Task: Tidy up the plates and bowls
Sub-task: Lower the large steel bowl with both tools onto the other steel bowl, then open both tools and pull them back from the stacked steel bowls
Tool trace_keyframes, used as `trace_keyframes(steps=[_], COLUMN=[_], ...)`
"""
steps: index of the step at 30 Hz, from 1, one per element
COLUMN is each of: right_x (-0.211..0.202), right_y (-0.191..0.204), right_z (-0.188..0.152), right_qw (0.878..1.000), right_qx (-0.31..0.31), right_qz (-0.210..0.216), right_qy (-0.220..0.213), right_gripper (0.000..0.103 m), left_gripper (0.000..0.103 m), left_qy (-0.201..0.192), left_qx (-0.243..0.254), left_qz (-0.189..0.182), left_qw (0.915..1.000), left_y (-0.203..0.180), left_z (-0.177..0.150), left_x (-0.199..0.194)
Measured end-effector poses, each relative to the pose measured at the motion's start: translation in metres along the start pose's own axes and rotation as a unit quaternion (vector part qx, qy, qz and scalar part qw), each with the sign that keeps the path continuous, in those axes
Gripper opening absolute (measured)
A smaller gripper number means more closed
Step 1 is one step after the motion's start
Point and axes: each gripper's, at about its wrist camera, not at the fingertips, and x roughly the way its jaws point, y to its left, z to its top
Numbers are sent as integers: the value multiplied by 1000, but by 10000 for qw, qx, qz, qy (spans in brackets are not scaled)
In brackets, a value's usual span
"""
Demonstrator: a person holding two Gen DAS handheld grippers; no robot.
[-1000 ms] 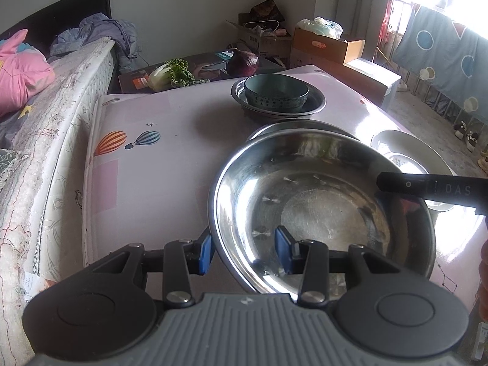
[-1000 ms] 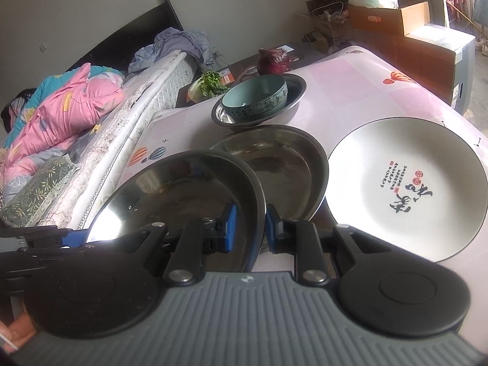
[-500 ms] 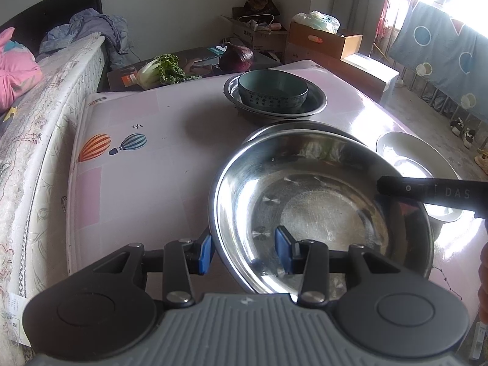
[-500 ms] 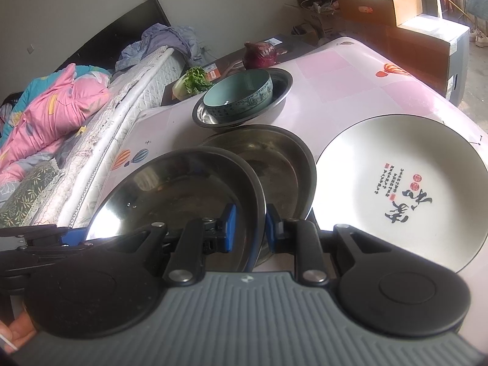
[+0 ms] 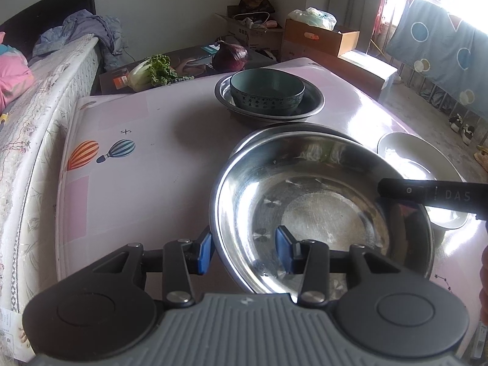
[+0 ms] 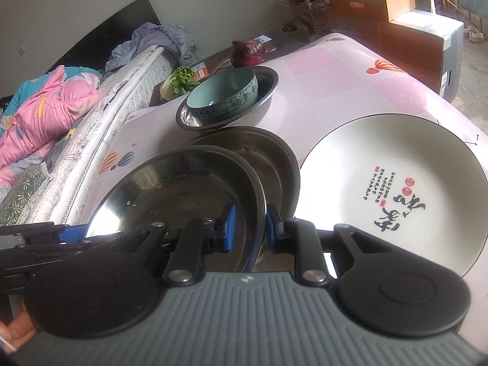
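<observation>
The rim of a shiny round stainless-steel basin point(image 5: 320, 213) is straddled at lower centre by the left hand-held gripper point(image 5: 242, 253), whose blue pads stand apart and clear of the metal, while its opposite rim is pinched by the closed right hand-held gripper point(image 6: 250, 228). A second steel basin point(image 6: 274, 158) is seen just behind it on the pink balloon-patterned surface point(image 5: 137, 152). A white plate with red and black calligraphy point(image 6: 396, 183) lies to the right, and a teal ceramic bowl point(image 5: 267, 91) is nested in a third steel basin point(image 5: 311, 103) toward upper centre.
</observation>
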Motion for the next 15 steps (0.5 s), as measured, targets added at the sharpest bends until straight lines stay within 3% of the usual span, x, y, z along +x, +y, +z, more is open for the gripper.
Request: trace_keyframes(steps=[15], right_x=[-5], right_y=[-11], right_z=[2], right_qw=[9998], right_qx=[136], right_qz=[-87], right_qy=[-76], right_gripper=[27], left_gripper=[48], left_qy=[-115], left_qx=[58], left_qz=[11], left_qw=[9999], left_y=[-6], left_z=[3], left_x=[-5])
